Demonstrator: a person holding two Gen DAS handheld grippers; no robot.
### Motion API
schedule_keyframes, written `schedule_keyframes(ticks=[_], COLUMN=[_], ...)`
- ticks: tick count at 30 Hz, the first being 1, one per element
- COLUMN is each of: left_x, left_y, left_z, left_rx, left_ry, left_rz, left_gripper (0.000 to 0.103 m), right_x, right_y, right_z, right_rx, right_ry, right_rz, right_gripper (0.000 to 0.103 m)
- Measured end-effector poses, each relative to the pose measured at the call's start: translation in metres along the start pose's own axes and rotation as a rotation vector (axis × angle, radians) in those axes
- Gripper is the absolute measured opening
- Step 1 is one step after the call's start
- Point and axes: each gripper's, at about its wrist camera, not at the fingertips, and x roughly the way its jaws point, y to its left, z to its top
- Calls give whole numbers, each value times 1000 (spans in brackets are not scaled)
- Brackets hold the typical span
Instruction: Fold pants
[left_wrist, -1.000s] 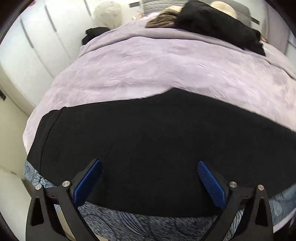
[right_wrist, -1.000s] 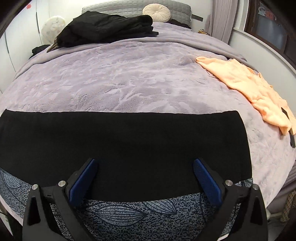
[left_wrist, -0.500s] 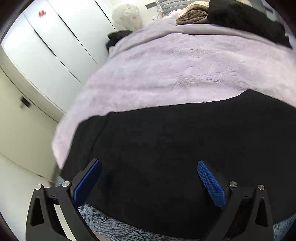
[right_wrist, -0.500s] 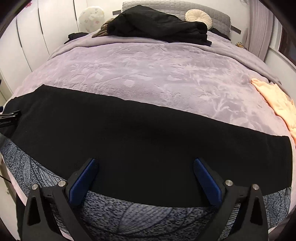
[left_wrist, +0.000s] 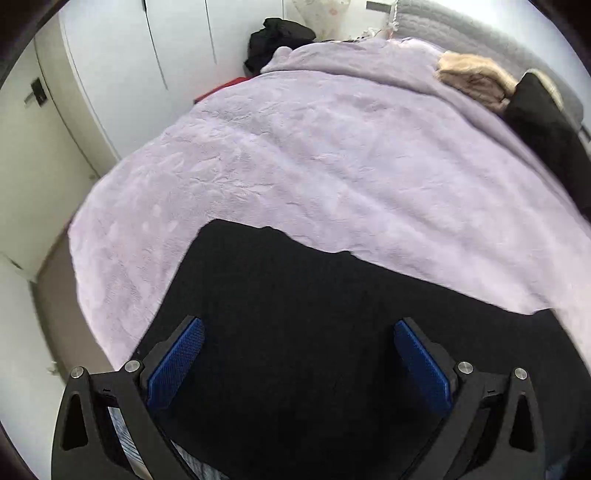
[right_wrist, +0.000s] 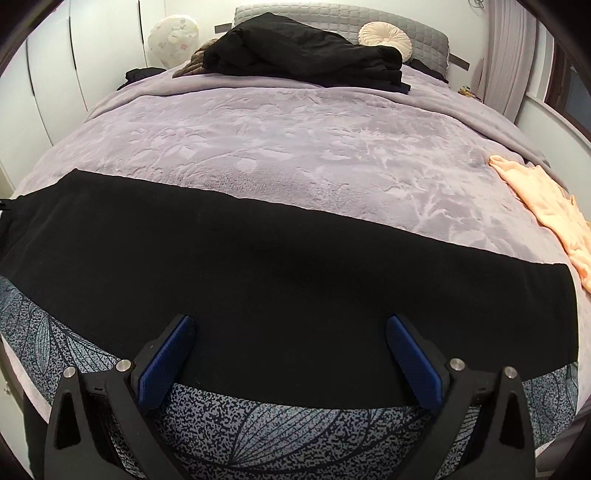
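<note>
Black pants (right_wrist: 280, 266) lie flat in a long band across the near edge of the bed, on a lilac blanket (right_wrist: 295, 147). In the left wrist view the pants' left end (left_wrist: 295, 314) shows, with its corner near the bed's left side. My left gripper (left_wrist: 299, 354) is open and empty, hovering over that left end. My right gripper (right_wrist: 290, 354) is open and empty, over the near edge of the pants toward the middle. The right end of the pants (right_wrist: 535, 295) lies flat.
A grey leaf-patterned sheet (right_wrist: 295, 424) hangs below the pants. A pile of black clothes (right_wrist: 303, 55) and a round cushion (right_wrist: 386, 35) sit at the headboard. A peach garment (right_wrist: 546, 206) lies at the right. White wardrobe doors (left_wrist: 110, 74) stand left of the bed.
My left gripper has moved left along the pants to their left end and turned. My right gripper has shifted left toward the middle. Both stayed open.
</note>
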Motion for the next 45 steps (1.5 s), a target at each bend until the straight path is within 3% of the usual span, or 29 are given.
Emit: schedule_keyframes(ticks=[2, 5, 7, 11, 13, 16, 18, 22, 25, 28, 31, 35, 40, 42, 45], left_x=[14, 12, 7, -27, -52, -81, -91, -87, -80, -78, -78, -67, -69, -76, -90], left_y=[9, 44, 59, 48, 24, -29, -77, -148, -163, -144, -125, -90, -62, -76, -123], left_z=[1, 3, -4, -27, -38, -55, -75, -115, -131, -129, -124, -115, -103, -101, -103], left_rx=[-18, -139, -163, -124, -73, 17, 121, 285, 332, 289, 269, 217, 130, 136, 210], left_ry=[29, 33, 20, -39, -87, -133, -128, -76, -97, -82, -85, -92, -76, -78, -100], left_rz=[15, -40, -77, 39, 6, -141, -218, -261, -231, -282, -296, -133, -83, -114, -214], left_gripper=[103, 103, 103, 103, 103, 103, 103, 103, 103, 103, 103, 103, 103, 103, 103], right_x=[-1, -2, -2, -4, -8, -22, -23, -12, -6, -1, 0, -4, -8, -9, -9], right_y=[-1, -4, -6, 1, 10, 39, 68, 104, 91, 57, 26, -13, -25, -19, 5], right_z=[0, -1, -2, 3, 11, 20, 25, 20, 17, 15, 9, 3, 4, 10, 22], right_rx=[-2, -14, -14, -21, 0, -36, -101, -205, -194, -111, -74, 15, 66, 83, 46], right_ry=[3, 7, 6, 39, 74, 22, 13, 49, 53, 60, 51, 48, 56, 65, 48], right_rz=[11, 31, 39, -8, -4, 64, 74, 99, 101, 96, 12, -4, -45, -68, -21], right_gripper=[103, 103, 103, 103, 103, 103, 103, 103, 103, 103, 103, 103, 103, 103, 103])
